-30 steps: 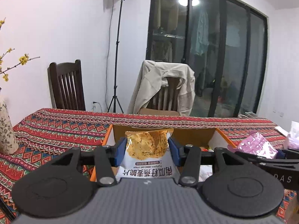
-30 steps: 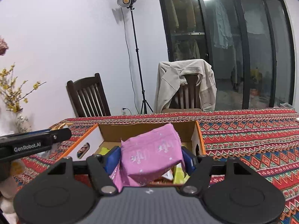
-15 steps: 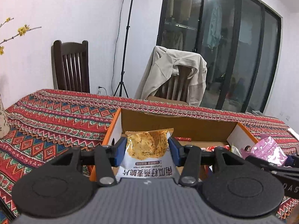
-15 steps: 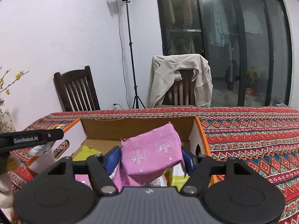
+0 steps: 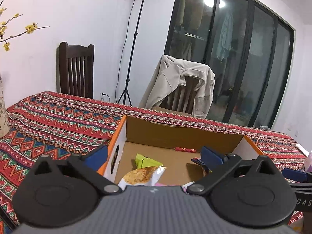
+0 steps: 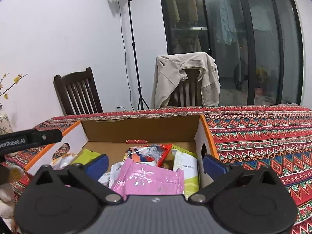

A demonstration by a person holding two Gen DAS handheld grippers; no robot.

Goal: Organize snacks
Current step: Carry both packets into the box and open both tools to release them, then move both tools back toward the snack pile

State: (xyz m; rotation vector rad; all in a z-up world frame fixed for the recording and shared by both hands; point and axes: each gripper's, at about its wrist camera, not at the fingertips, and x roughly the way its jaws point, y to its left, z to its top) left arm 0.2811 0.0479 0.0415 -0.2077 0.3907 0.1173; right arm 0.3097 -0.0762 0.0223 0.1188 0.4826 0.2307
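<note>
1. The left gripper (image 5: pixel 154 153) is wide open and holds nothing.
2. It hangs over the left side of the box (image 5: pixel 175 134).
3. The chip bag (image 5: pixel 140 177) lies in the box, just under that gripper.
4. A green pack (image 5: pixel 145 160) sits right behind it.
5. The right gripper (image 6: pixel 155 164) is wide open too, with nothing in it.
6. The pink bag (image 6: pixel 150 181) lies on top of other snacks on the right side of the box (image 6: pixel 140 128).
7. The box sits on a striped cloth (image 6: pixel 263 136).

patterned tablecloth (image 6: pixel 263 134), cardboard box (image 6: pixel 140 128), vase (image 5: pixel 3 117)
</note>
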